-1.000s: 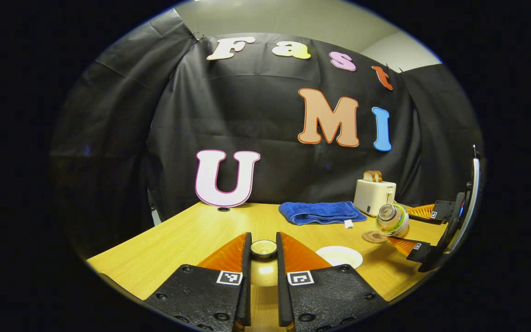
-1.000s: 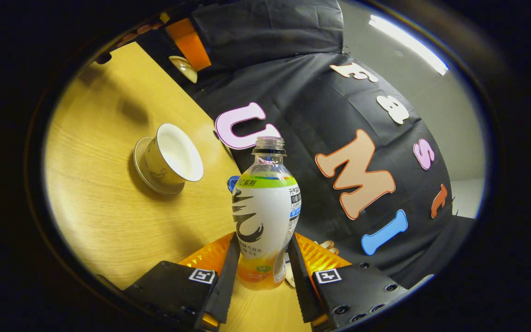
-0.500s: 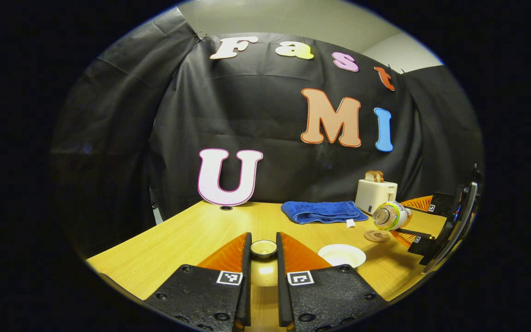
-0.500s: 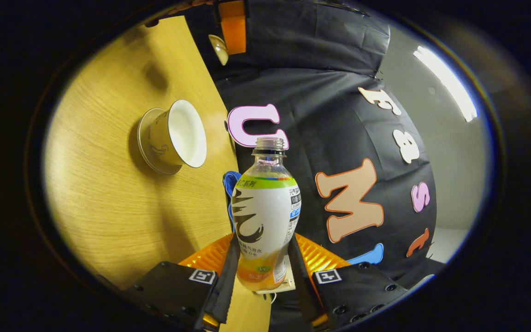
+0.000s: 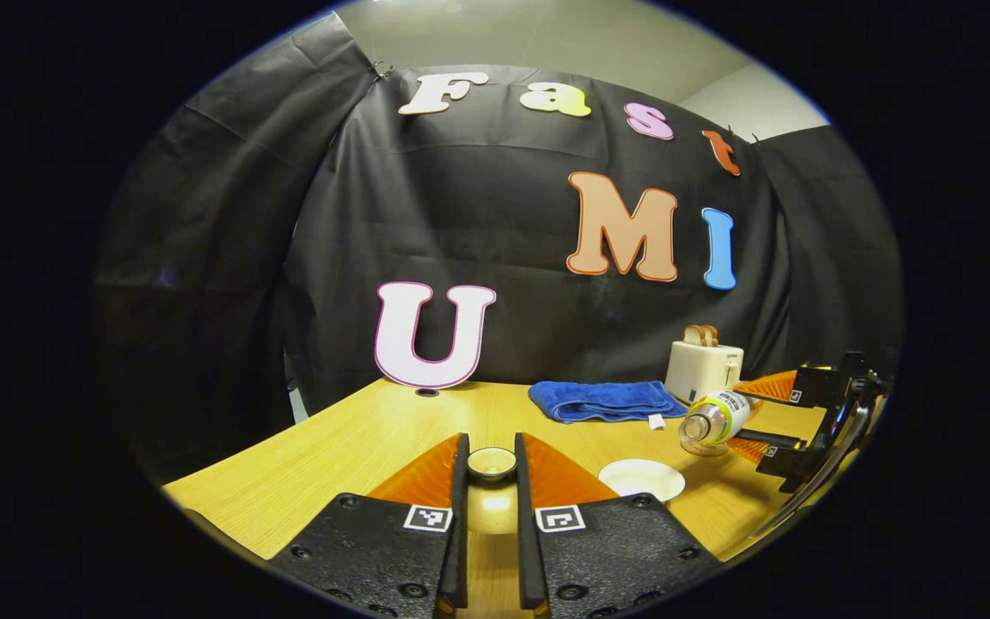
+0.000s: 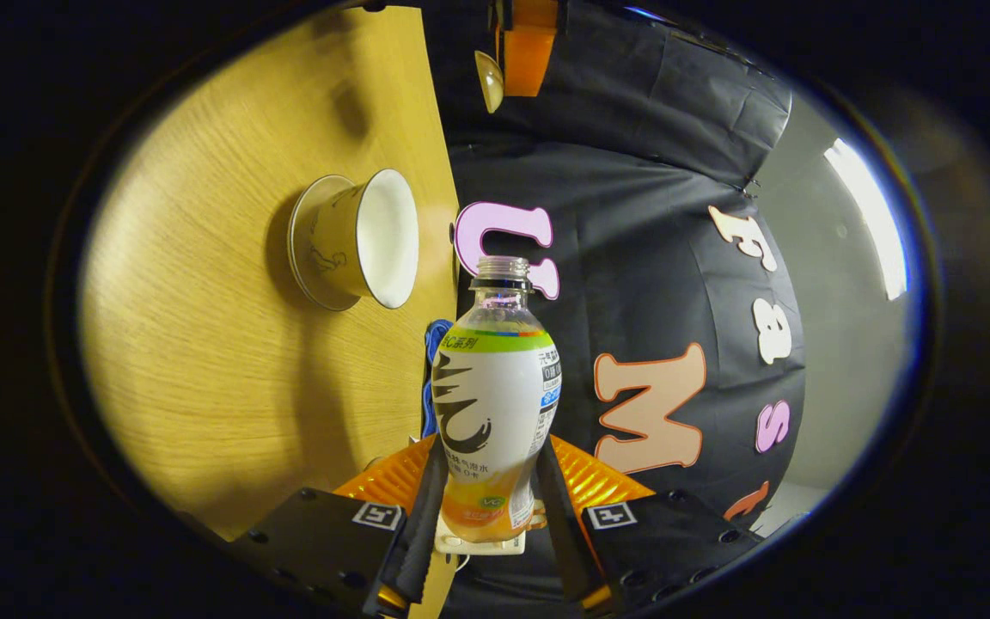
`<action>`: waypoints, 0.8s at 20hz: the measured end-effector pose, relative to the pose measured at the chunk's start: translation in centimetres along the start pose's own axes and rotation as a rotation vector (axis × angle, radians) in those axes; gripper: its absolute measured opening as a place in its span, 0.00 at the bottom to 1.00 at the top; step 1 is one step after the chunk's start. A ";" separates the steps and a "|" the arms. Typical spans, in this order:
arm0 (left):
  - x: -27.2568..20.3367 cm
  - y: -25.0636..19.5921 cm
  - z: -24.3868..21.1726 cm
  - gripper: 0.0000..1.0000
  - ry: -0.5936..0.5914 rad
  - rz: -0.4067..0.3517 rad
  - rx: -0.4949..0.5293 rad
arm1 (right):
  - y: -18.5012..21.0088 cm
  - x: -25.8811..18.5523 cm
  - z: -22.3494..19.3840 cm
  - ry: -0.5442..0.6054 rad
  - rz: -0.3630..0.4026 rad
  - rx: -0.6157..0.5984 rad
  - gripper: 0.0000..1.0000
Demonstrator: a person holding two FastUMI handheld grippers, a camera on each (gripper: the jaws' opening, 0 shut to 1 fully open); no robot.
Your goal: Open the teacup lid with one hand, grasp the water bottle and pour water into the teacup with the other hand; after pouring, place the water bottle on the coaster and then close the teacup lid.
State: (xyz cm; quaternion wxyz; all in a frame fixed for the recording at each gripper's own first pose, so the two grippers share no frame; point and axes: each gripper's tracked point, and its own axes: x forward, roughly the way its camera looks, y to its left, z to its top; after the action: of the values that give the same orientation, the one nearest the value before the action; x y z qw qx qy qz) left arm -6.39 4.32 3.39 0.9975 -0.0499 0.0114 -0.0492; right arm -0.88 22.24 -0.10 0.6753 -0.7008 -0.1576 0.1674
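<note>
I am in the pouring step. My right gripper (image 6: 485, 516) pinches the water bottle (image 6: 495, 404) low on its body, both fingers pressed against its sides, and in the left gripper view the bottle (image 5: 715, 418) lies tipped almost on its side, its open mouth turned toward the teacup (image 5: 641, 478). The cap is off. I cannot make out any water leaving the mouth yet.

My left gripper (image 5: 491, 516) is closed on the teacup lid (image 5: 491, 462), holding it by its knob, clear of the teacup and off to the teacup's left. The teacup (image 6: 357, 239) stands open on its saucer on the surface (image 6: 229, 361), its white inside bare; whether any water is in it I cannot tell.

The coaster (image 5: 705, 448) lies just behind the teacup, right under the bottle's mouth as the left gripper view shows it. Farther back from the teacup are a blue towel (image 5: 602, 400) and a toaster (image 5: 703, 368).

Next, I judge, the bottle mouth must come over the teacup's rim before I tip further, or the water will land on the coaster or the surface. I should keep the lid well aside meanwhile.
</note>
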 end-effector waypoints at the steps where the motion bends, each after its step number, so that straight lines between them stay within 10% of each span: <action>1: 0.0 -0.1 0.1 0.20 -0.002 -0.002 0.000 | 0.0 0.2 0.2 -0.003 0.003 -0.017 0.63; 16: 0.0 0.3 0.5 0.22 -0.012 -0.007 -0.011 | -1.4 1.5 1.7 -0.052 0.024 -0.237 0.63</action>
State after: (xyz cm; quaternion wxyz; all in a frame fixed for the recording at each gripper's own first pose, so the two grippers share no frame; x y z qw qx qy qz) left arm -6.34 4.63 3.86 0.9971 -0.0559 0.0055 -0.0523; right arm -0.29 24.48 1.19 0.5813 -0.7730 -0.1854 0.1738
